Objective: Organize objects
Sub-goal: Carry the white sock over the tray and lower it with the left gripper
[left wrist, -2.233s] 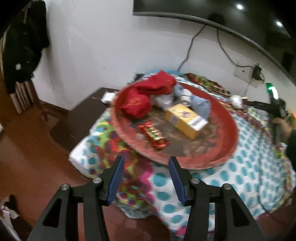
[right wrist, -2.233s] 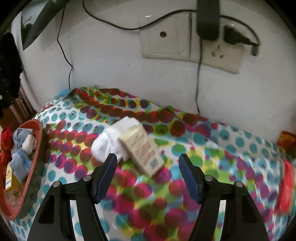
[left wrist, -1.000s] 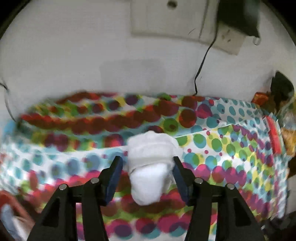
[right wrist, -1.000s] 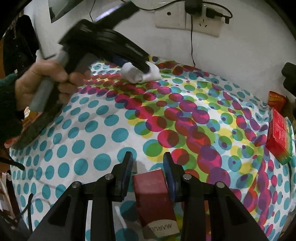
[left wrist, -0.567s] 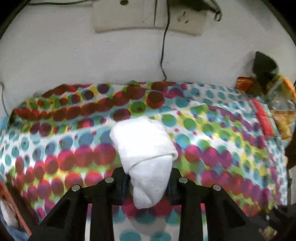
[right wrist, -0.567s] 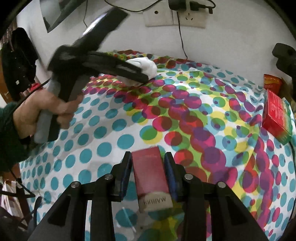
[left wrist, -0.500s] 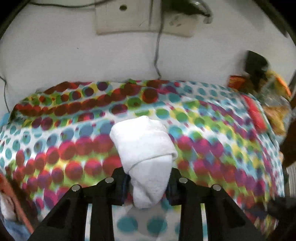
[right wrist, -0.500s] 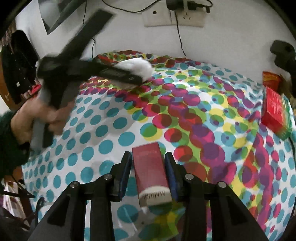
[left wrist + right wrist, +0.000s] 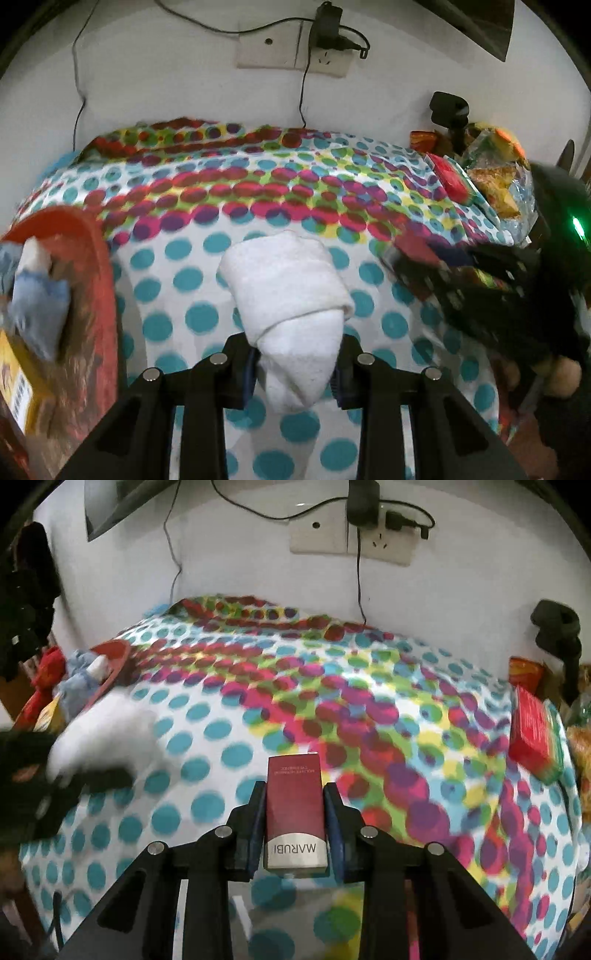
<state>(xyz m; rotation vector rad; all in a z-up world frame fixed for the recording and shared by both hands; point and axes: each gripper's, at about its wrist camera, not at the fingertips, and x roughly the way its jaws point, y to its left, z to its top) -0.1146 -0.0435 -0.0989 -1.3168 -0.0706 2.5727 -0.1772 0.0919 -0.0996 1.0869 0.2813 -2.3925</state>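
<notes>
Two grippers appear, each clenched on one item above the polka-dot tablecloth (image 9: 177,273). The left gripper (image 9: 295,369) grasps a rolled white sock (image 9: 288,295) by its narrow end, the thicker folded end projecting forward over the tablecloth's teal-dotted area. To the left of the sock lies the red round tray (image 9: 99,266), its rim resting on the tablecloth; it holds a blue-grey cloth bundle (image 9: 37,314) and a yellow box (image 9: 18,391). The right gripper (image 9: 295,819) grasps a dark red carton (image 9: 294,812) printed "MARUBI" on its near white band, held between both blue-padded fingers, long axis pointing forward. From the right wrist view the sock is a blurred white shape to the left of the carton, beside the tray's edge. Against the tablecloth's right edge sits a red and green box (image 9: 535,734), with crinkled snack packets (image 9: 495,177) just beyond it. Behind the tablecloth, a wall socket plate (image 9: 351,542) carries a black plug adapter (image 9: 364,502).
</notes>
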